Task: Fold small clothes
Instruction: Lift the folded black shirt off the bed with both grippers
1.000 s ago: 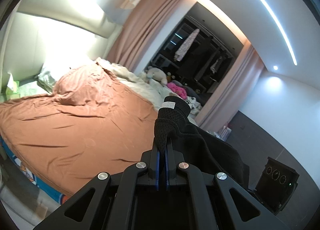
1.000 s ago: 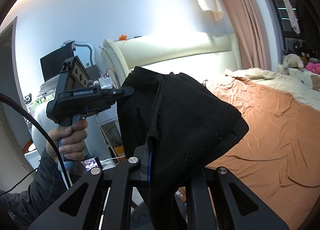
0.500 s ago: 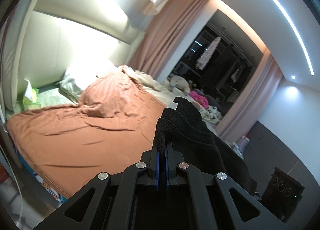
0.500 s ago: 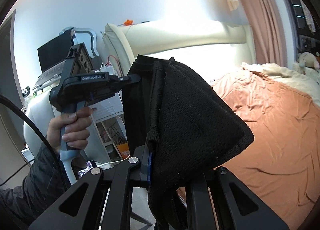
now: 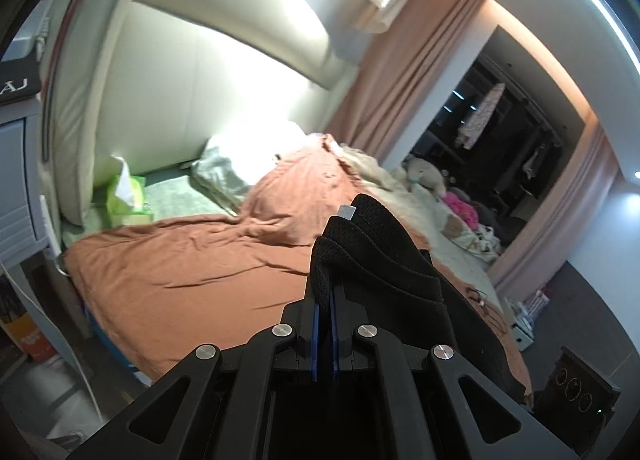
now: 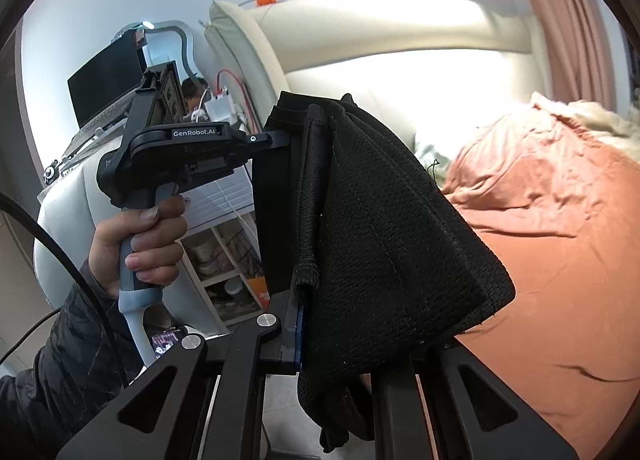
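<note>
- Black mesh cloth, a small piece of clothing [image 5: 384, 260], hung in the air between my two grippers, above the near edge of the bed [image 5: 192, 284].
- My left gripper [image 5: 325, 300] was clenched on one folded edge of the clothing, with the blue pads pressed tight on the cloth.
- My right gripper [image 6: 316, 324] was clenched on another bunched edge, and the cloth draped over it and hid most of its fingers.
- From the right camera I saw my left hand [image 6: 140, 244] around the grey handle of the left gripper [image 6: 276, 137], whose tip pinched the top corner of the clothing [image 6: 384, 227].
- The bed had a rust-orange sheet [image 6: 560, 260] with many wrinkles.
- A green tissue pack [image 5: 126, 199] sat near the cream headboard [image 5: 208, 71].
- A pale pillow [image 5: 228, 175] lay beside the tissue pack.
</note>
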`<move>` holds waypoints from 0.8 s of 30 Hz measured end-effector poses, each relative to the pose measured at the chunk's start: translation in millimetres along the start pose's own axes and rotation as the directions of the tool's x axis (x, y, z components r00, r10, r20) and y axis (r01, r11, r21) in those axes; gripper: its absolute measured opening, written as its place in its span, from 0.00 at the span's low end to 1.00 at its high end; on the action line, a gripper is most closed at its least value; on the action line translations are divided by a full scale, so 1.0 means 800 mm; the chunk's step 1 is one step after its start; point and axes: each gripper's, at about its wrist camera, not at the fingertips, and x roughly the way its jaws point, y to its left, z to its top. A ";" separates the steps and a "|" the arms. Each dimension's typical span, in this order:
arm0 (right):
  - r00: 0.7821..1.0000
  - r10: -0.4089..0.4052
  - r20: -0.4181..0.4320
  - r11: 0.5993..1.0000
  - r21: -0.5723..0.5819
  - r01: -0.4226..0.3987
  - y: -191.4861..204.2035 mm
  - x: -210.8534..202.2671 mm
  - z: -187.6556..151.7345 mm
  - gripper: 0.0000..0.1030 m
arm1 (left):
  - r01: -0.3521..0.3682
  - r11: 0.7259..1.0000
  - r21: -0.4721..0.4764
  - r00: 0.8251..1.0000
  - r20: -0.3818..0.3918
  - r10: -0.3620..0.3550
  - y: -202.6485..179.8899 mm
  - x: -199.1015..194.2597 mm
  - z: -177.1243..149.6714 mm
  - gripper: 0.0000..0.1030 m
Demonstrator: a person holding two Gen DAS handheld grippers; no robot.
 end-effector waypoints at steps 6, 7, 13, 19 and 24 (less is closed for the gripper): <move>0.999 0.031 -0.032 0.999 0.024 -0.030 -0.031 0.068 0.020 0.07 | -0.093 0.995 -0.019 0.995 -0.022 0.092 0.039 0.037 0.015 0.04; 0.999 0.029 -0.036 0.999 0.026 -0.028 -0.037 0.079 0.022 0.07 | -0.105 0.994 -0.016 0.994 -0.026 0.104 0.045 0.045 0.017 0.04; 0.997 0.008 -0.073 0.999 0.031 -0.006 -0.082 0.140 0.036 0.07 | -0.138 0.990 -0.029 0.988 -0.071 0.136 0.077 0.115 0.031 0.04; 0.996 0.009 -0.092 0.996 0.086 -0.001 -0.139 0.181 0.049 0.07 | -0.161 0.986 -0.032 0.980 -0.127 0.156 0.095 0.186 0.038 0.04; 0.994 0.010 -0.112 0.991 0.131 0.005 -0.176 0.209 0.050 0.07 | -0.186 0.982 -0.022 0.968 -0.178 0.179 0.106 0.246 0.039 0.04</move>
